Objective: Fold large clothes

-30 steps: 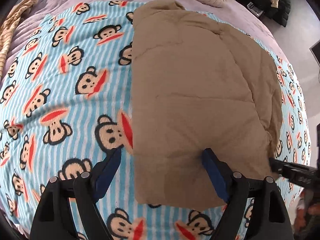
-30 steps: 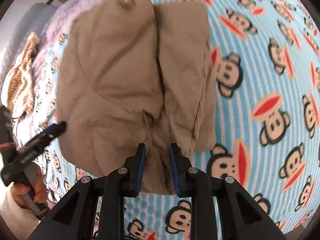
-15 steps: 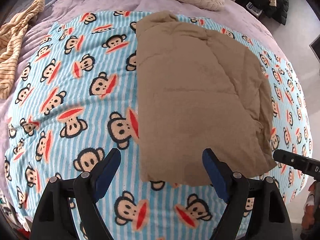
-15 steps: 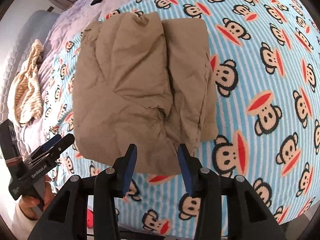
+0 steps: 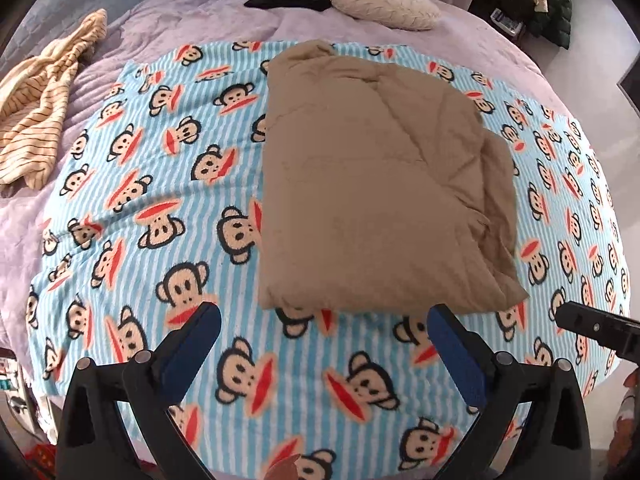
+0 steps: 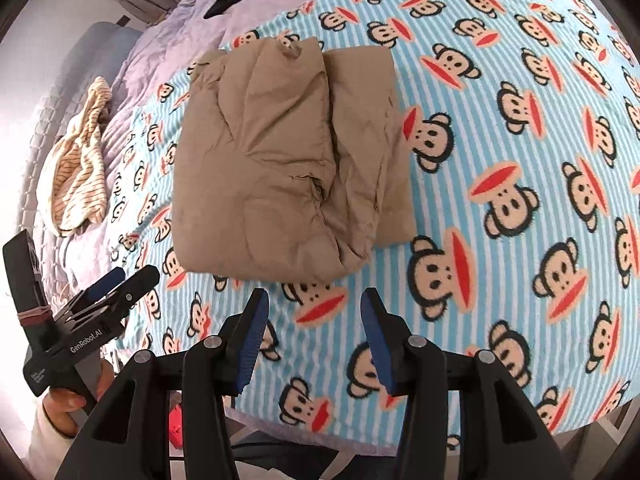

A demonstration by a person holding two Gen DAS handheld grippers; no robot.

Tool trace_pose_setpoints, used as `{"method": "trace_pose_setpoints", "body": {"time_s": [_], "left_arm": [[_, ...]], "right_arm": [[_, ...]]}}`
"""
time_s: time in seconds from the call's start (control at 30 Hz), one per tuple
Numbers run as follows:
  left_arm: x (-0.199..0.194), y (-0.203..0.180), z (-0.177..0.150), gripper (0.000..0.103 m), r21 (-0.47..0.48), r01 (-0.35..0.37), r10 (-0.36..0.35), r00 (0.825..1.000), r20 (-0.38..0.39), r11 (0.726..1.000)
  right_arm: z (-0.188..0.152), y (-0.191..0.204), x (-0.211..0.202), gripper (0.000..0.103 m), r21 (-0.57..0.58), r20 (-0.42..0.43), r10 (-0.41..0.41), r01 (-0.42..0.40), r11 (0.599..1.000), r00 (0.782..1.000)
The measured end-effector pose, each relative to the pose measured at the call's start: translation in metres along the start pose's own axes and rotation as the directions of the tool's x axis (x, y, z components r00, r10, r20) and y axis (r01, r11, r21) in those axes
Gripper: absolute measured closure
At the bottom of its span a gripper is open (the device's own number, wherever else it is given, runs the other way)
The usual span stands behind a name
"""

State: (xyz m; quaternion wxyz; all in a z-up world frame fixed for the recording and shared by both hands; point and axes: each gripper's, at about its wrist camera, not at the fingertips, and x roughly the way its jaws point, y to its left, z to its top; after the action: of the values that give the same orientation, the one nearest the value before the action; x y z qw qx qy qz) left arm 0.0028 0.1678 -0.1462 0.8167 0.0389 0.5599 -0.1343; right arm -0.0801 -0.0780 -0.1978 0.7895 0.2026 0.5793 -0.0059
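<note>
Tan padded garment [image 5: 372, 184] lies folded on the monkey-print blanket [image 5: 160, 208], free of both tools — left tool [image 5: 324, 344] and right tool [image 6: 314, 340] are opening, empty. Its puffy right-hand fold may spring open, unpressed.

Folded garment [image 5: 372, 184] on monkey blanket [image 5: 160, 208], striped cloth [image 5: 36, 120] far left

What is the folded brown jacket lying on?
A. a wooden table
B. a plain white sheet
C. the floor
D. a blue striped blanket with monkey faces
D: the folded brown jacket lies flat on the blue striped blanket printed with monkey faces, which shows all around it in both views.
</note>
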Motion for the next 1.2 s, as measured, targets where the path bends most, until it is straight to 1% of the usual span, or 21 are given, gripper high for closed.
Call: {"method": "trace_pose_setpoints", "body": {"time_s": [0.07,0.13,0.17,0.2,0.27,0.37,0.4,0.47,0.5,0.6,0.63,0.67,0.73,0.87,0.97,1.2], "left_arm": [[-0.010,-0.004,-0.006,0.000,-0.008,-0.009,0.009,1.000,0.010,1.000],[-0.021,-0.008,-0.013,0.000,-0.013,-0.031,0.032,0.999,0.031,0.999],[-0.029,-0.010,-0.016,0.000,-0.017,-0.050,0.051,0.998,0.047,0.999],[-0.038,-0.009,-0.020,0.000,-0.027,-0.051,0.053,0.997,0.062,0.998],[-0.048,-0.006,-0.026,0.000,-0.052,-0.041,0.044,0.997,0.063,0.998],[-0.060,-0.002,-0.034,0.000,-0.075,-0.077,0.081,0.995,0.050,0.994],[-0.064,-0.002,-0.037,0.000,-0.075,-0.083,0.087,0.995,0.052,0.994],[-0.070,-0.001,-0.041,0.000,-0.067,-0.084,0.087,0.995,0.054,0.994],[-0.071,-0.001,-0.042,0.000,-0.057,-0.085,0.088,0.995,0.053,0.995],[-0.070,-0.001,-0.038,0.000,-0.030,-0.085,0.086,0.996,0.032,0.996],[-0.068,-0.001,-0.036,0.000,-0.025,-0.080,0.081,0.996,0.024,0.996],[-0.067,0.001,-0.034,0.000,-0.023,-0.072,0.072,0.997,0.016,0.997],[-0.066,0.005,-0.031,0.000,-0.014,-0.053,0.053,0.999,-0.007,0.998],[-0.064,0.017,-0.025,0.000,0.020,-0.046,0.046,0.998,-0.034,0.999],[-0.057,0.026,-0.019,0.000,0.023,-0.040,0.042,0.997,-0.068,0.999],[-0.050,0.039,-0.013,0.000,0.021,-0.028,0.030,0.996,-0.090,0.999]], "right_arm": [[-0.004,-0.001,-0.007,0.048,-0.010,0.010,0.000,0.000,1.000,1.000],[-0.008,0.001,-0.013,0.046,-0.021,0.018,0.000,0.001,1.000,1.000],[-0.010,0.003,-0.016,0.045,-0.033,0.023,0.000,0.000,0.999,1.000],[-0.011,0.005,-0.019,0.044,-0.042,0.026,0.001,0.000,0.999,1.000],[-0.015,0.011,-0.024,0.039,-0.066,0.038,0.011,-0.009,0.998,0.999],[-0.020,0.017,-0.029,0.036,-0.088,0.046,0.023,-0.019,0.996,0.999],[-0.022,0.019,-0.030,0.035,-0.093,0.049,0.021,-0.016,0.996,0.999],[-0.026,0.022,-0.033,0.030,-0.101,0.056,0.009,-0.003,0.995,0.998],[-0.028,0.024,-0.036,0.029,-0.103,0.062,-0.002,0.009,0.995,0.998],[-0.031,0.031,-0.042,0.029,-0.111,0.074,-0.026,0.035,0.993,0.997],[-0.030,0.032,-0.042,0.027,-0.113,0.076,-0.031,0.040,0.993,0.997],[-0.029,0.034,-0.041,0.020,-0.113,0.078,-0.039,0.048,0.992,0.996],[-0.025,0.038,-0.037,0.020,-0.101,0.083,-0.052,0.060,0.993,0.995],[-0.020,0.048,-0.025,0.020,-0.049,0.065,-0.068,0.071,0.996,0.996],[-0.019,0.058,-0.020,0.020,-0.048,0.059,-0.097,0.100,0.994,0.994],[-0.016,0.071,-0.016,0.019,-0.020,0.053,-0.152,0.154,0.988,0.987]]}}
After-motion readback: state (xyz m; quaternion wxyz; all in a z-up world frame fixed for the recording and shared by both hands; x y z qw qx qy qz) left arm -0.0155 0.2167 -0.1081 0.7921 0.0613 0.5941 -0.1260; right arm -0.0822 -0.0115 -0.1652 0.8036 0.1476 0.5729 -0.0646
